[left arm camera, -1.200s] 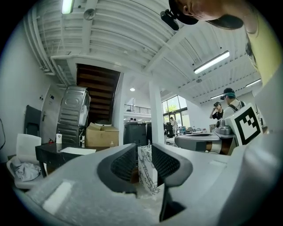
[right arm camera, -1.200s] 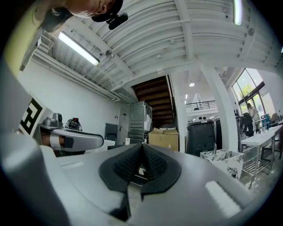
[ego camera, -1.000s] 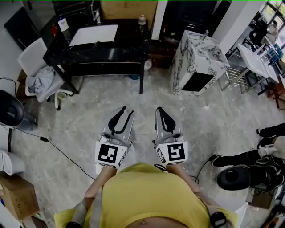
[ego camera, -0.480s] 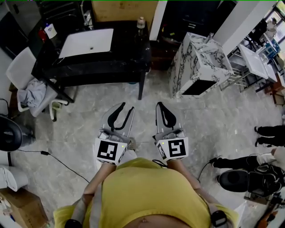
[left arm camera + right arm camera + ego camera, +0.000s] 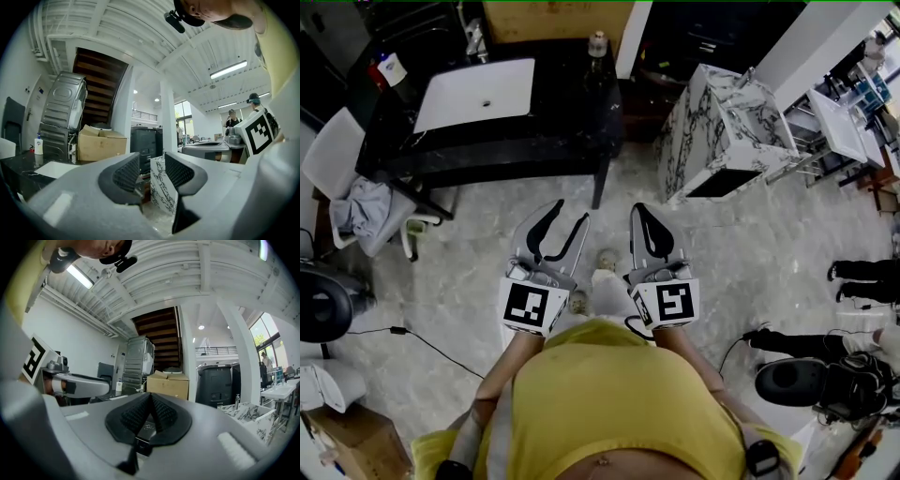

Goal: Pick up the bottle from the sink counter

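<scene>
On the far right corner of the black sink counter (image 5: 581, 122) stands the bottle (image 5: 598, 45), upright, long axis vertical, cap at the top. It is clear-bodied and stands apart from the white basin (image 5: 478, 94) set into the counter's left half. The basin shows only its drain hole. A second bottle (image 5: 391, 67), white with a label, stands upright at the counter's far left corner, beside a red item too small to identify.

Behind the counter sits a cardboard box (image 5: 548, 19); its contents cannot be seen. To the right of the counter stands a marble-patterned cabinet (image 5: 727, 127) with a dark opening on its front; what is inside cannot be made out. A white chair (image 5: 328, 159) left of the counter carries a bundle of grey cloth (image 5: 361, 202).

Both grippers are held low in front of a person in a yellow shirt (image 5: 609, 403), over the grey floor (image 5: 459, 281), well apart from the counter and the bottle. The left gripper (image 5: 568, 216) (image 5: 152, 171) has its jaws parted and opening, with nothing between them; only the distant cabinet shows through the gap. The right gripper (image 5: 639, 212) (image 5: 150, 416) has its jaws pressed together on nothing.
</scene>
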